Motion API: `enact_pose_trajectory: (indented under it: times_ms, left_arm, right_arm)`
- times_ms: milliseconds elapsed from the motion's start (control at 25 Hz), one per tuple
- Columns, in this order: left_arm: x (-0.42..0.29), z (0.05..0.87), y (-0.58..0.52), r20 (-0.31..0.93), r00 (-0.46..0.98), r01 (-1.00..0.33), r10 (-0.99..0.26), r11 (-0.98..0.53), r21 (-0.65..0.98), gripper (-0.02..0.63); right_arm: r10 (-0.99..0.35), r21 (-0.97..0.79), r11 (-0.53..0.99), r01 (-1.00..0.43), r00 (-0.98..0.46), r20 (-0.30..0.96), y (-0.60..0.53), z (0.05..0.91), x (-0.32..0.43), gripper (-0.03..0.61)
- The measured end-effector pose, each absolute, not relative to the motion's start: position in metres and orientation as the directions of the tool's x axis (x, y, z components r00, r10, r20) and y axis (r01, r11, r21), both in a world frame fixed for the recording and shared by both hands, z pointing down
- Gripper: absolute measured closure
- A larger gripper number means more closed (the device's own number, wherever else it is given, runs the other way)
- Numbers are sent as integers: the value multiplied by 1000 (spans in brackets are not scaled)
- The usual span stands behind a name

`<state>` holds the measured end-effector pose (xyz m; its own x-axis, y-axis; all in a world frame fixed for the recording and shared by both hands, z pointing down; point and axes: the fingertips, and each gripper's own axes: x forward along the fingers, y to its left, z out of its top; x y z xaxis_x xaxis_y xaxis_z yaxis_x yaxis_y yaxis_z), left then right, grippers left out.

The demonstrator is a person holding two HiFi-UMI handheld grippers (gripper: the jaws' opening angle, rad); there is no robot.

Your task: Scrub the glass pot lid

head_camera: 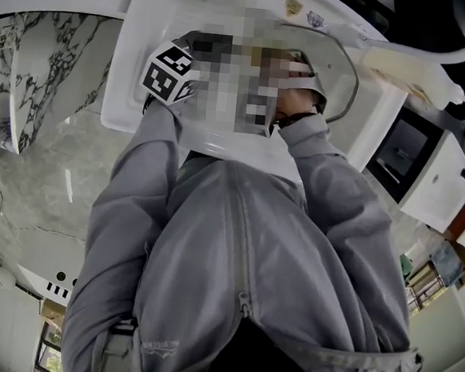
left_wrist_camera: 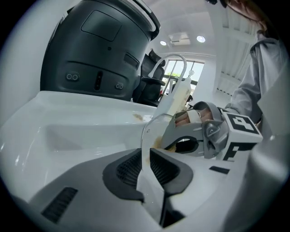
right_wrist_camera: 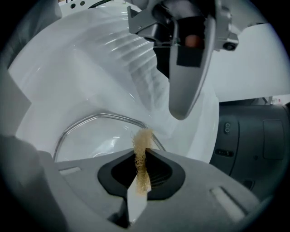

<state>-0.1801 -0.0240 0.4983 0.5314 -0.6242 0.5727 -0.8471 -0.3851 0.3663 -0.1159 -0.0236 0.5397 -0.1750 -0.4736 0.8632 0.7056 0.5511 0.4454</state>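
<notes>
Two tools on lid and scrubber

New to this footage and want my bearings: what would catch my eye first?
The left gripper pinches the rim of a glass lid in a white sink. The right gripper clamps a tan fibrous scrubber, its tip close to the lid's edge. In the head view, a gray jacket fills most of the picture.
</notes>
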Motion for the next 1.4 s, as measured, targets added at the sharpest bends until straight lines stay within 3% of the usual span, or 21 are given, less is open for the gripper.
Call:
enact_pose_trajectory:
  times_ms: [440,1400]
  left_arm:
    - [-166,501,-29,572,548,-837,-611,-398,376,558]
    - [-131,538,-45,743,468,-838,-478,-508,201,558]
  right_arm:
    - [-416,321,517,793,-95,905,23,575,-103,546]
    - [-233,124,690,714,57,971,81,596,-33,546]
